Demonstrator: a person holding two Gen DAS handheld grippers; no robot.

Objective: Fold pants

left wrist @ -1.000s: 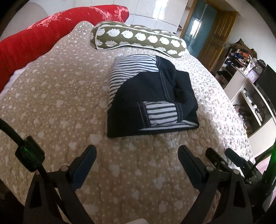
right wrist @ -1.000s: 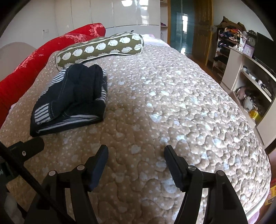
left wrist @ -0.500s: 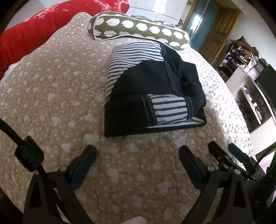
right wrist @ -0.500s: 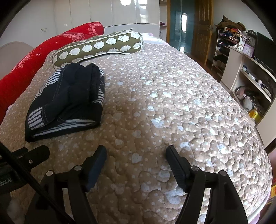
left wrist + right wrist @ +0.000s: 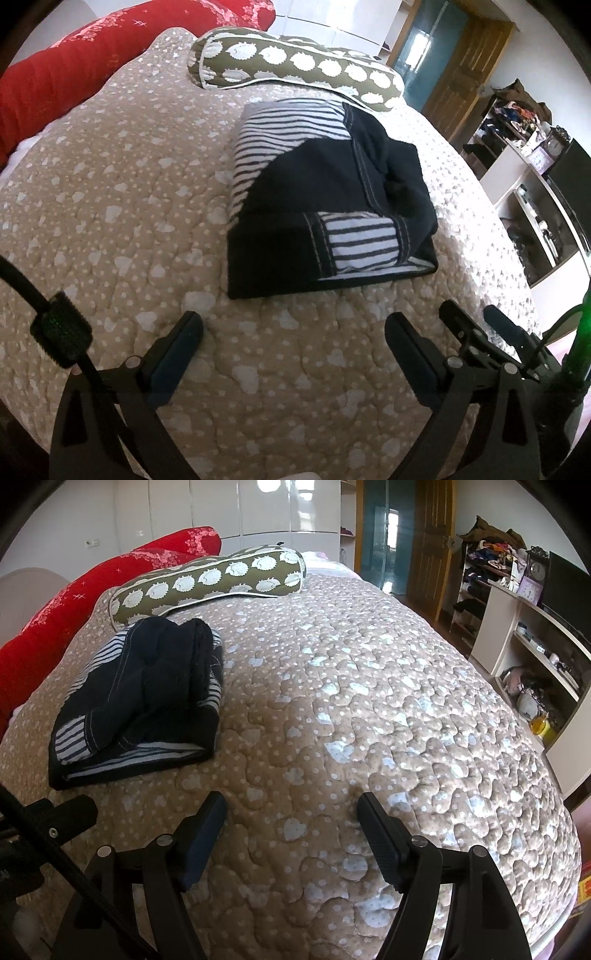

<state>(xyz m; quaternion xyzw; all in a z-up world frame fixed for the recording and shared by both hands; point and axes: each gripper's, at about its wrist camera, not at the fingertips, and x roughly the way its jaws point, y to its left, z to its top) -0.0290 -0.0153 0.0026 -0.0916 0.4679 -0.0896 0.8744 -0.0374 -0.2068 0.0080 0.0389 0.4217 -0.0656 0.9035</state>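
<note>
Pants [image 5: 325,206] lie folded into a thick, roughly square bundle on the bed, in the middle of my left camera's frame and at the left of my right camera's frame [image 5: 144,698]. They are dark navy with white-and-navy striped panels, and the folded edges face me, showing striped layers inside. The bundle sits on a tan quilt [image 5: 129,221] dotted with white spots and hearts. Just beyond the pants, toward the top of the frame, lies a long olive bolster [image 5: 295,70] printed with white shapes; in my left view its edge looks close to the far side of the bundle, though I cannot tell if they touch. Behind that, at the upper left, is a red blanket [image 5: 74,62].

My left tongs [image 5: 293,334] hang over bare quilt just short of the near edge of the pants, jaws spread wide with nothing between them. My right tongs [image 5: 291,810] are also wide apart and empty, over bare quilt to the right of the bundle. A wooden door [image 5: 432,535] and cluttered shelves [image 5: 535,653] fill the right side of the room.
</note>
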